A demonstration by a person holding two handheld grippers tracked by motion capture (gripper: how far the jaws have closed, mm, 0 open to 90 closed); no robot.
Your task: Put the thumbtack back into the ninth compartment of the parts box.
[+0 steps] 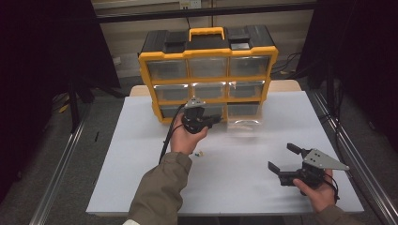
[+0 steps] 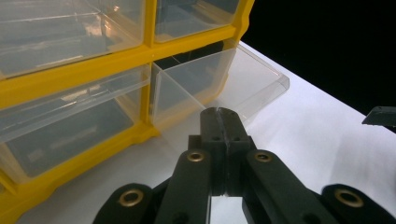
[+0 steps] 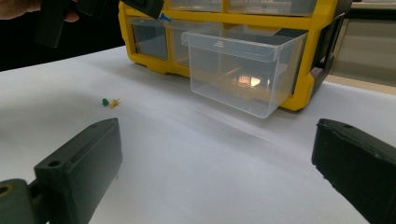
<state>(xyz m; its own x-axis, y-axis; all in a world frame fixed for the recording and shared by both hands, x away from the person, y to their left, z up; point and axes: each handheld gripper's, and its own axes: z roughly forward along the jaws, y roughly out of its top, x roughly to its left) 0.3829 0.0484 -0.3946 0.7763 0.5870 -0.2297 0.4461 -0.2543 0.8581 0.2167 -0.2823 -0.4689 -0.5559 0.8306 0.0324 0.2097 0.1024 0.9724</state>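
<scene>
A yellow and black drawer cabinet [image 1: 209, 77] stands at the back of the white table [image 1: 141, 154]. Its bottom right clear drawer [image 1: 242, 125] [image 2: 252, 81] [image 3: 243, 70] is pulled out and looks empty. My left gripper [image 1: 217, 120] [image 2: 219, 114] hovers in front of the bottom row, just left of that drawer, jaws shut. In the right gripper view a small blue pin [image 3: 163, 18] sticks out at the tip of the left gripper [image 3: 149, 7]. My right gripper [image 1: 283, 157] [image 3: 217, 154] rests open near the table's front right, empty.
A green pin [image 3: 105, 101] and a yellow pin [image 3: 114, 102] lie together on the table [image 1: 199, 153], in front of the left hand. Metal rails run along both sides of the table. The other drawers are pushed in.
</scene>
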